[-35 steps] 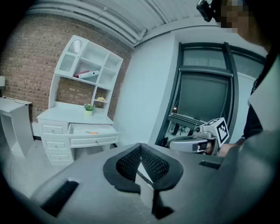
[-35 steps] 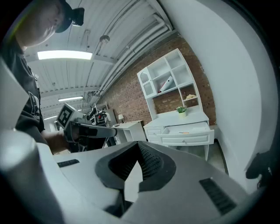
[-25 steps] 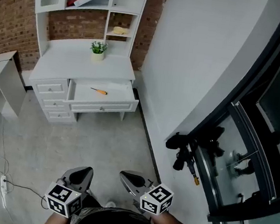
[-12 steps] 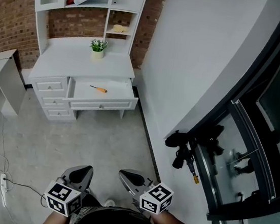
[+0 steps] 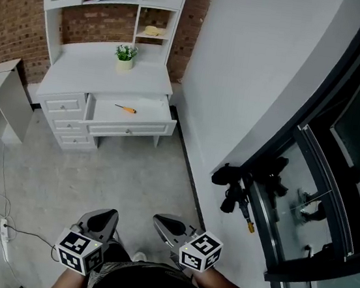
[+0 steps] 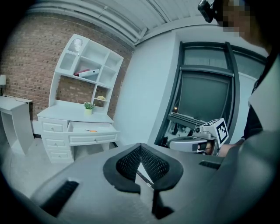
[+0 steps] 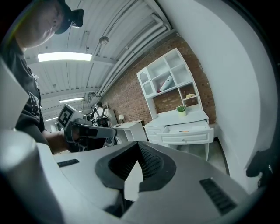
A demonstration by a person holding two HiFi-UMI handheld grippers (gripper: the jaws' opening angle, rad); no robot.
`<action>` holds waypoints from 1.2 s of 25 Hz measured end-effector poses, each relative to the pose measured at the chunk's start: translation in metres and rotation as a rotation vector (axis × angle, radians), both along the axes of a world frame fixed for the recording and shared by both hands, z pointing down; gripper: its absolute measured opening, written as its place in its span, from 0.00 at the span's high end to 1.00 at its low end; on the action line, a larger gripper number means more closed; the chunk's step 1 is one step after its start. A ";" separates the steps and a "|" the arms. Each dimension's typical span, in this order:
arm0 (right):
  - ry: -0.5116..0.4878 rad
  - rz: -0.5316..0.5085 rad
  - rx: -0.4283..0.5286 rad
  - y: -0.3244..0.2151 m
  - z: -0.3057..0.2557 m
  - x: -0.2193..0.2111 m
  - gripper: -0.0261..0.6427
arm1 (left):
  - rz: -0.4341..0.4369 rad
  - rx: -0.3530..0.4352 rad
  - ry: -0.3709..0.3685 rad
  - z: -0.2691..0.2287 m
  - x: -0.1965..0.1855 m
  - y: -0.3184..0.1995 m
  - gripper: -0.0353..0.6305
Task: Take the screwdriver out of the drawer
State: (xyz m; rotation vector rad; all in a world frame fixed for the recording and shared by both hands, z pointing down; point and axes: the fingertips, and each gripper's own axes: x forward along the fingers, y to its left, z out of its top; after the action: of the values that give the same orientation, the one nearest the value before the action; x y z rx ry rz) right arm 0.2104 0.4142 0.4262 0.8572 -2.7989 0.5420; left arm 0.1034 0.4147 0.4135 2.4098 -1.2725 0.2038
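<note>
Across the room, the screwdriver (image 5: 127, 109), orange-handled, lies in the open top drawer (image 5: 130, 125) of a white desk. Small and distant, the screwdriver (image 6: 91, 131) shows in the left gripper view; in the right gripper view the screwdriver (image 7: 183, 130) is a faint orange speck. My left gripper (image 5: 106, 216) and right gripper (image 5: 164, 223) sit low at the bottom of the head view, far from the desk, side by side. The left gripper (image 6: 141, 148) has its pads together on nothing. The right gripper (image 7: 138, 145) is likewise shut and empty.
A potted plant (image 5: 125, 57) stands on the desk top under a white hutch. A small white table (image 5: 2, 93) is left of the desk. Cables and a power strip (image 5: 4, 242) lie on the floor at left. A white wall and dark-framed glass (image 5: 331, 193) run along the right.
The desk has drifted slightly up and left in the head view. Both grippers stay low, shut and in about the same place.
</note>
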 end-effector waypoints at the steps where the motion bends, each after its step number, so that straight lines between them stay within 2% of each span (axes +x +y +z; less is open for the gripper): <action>1: -0.002 0.000 0.000 -0.001 0.000 0.001 0.95 | 0.000 -0.001 -0.002 0.000 0.000 -0.001 0.92; 16: 0.004 0.009 -0.028 -0.028 0.011 -0.002 0.95 | 0.003 -0.012 0.002 0.008 -0.002 -0.028 0.92; 30: 0.027 -0.006 -0.059 -0.076 0.022 -0.023 0.95 | -0.013 -0.044 0.006 0.020 -0.025 -0.077 0.92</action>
State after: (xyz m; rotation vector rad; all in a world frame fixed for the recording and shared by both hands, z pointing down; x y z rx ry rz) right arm 0.1875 0.3384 0.4485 0.8379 -2.7455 0.6039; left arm 0.0784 0.3375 0.4335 2.3628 -1.2680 0.2175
